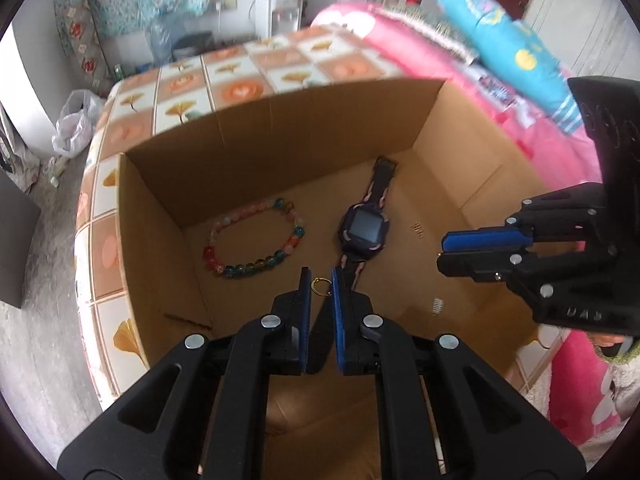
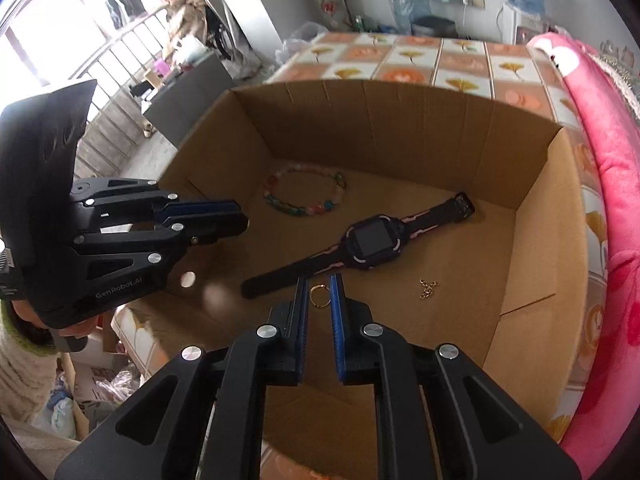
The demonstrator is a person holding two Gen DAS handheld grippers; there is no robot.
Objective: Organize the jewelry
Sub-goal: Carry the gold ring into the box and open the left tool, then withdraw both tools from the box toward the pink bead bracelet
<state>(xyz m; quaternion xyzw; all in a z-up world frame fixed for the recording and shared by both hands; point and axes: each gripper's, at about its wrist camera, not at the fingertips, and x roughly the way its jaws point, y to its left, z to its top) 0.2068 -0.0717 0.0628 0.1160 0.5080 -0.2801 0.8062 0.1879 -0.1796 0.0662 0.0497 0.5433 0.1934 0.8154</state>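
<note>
A large open cardboard box (image 1: 280, 128) fills the middle of both views, sitting on a bed covered by a quilt of orange and white squares (image 1: 224, 68), with a pink blanket (image 2: 616, 184) along the right side of each frame. All the jewelry in sight lies on the box floor. Largest is a dark watch with pink trim (image 1: 362, 229), at centre in the left wrist view and right of centre in the right wrist view. Next is a bracelet of coloured beads (image 1: 254, 238), left of the watch and well apart from it. Near the bottom end of the watch strap rests a small gold ring (image 2: 319, 295), seen in each view through the gap of that camera's own tool. Smallest is a short gold chain piece (image 2: 429, 288), lower right of the watch. The left tool (image 1: 321, 280) and the right tool (image 2: 319, 286) hover over the box, each with its jaws narrow, nearly closed, and holding nothing. As a judgement, the gathering looks largely done, since no piece shows outside the box; what may remain is tidying the pieces within it. The right wrist view shows the chain piece clearly, plus a bright window at upper left; in the left wrist view the chain is only a pale blur at lower right, but that view alone shows a blue pillow (image 1: 516, 52) at upper right.
</note>
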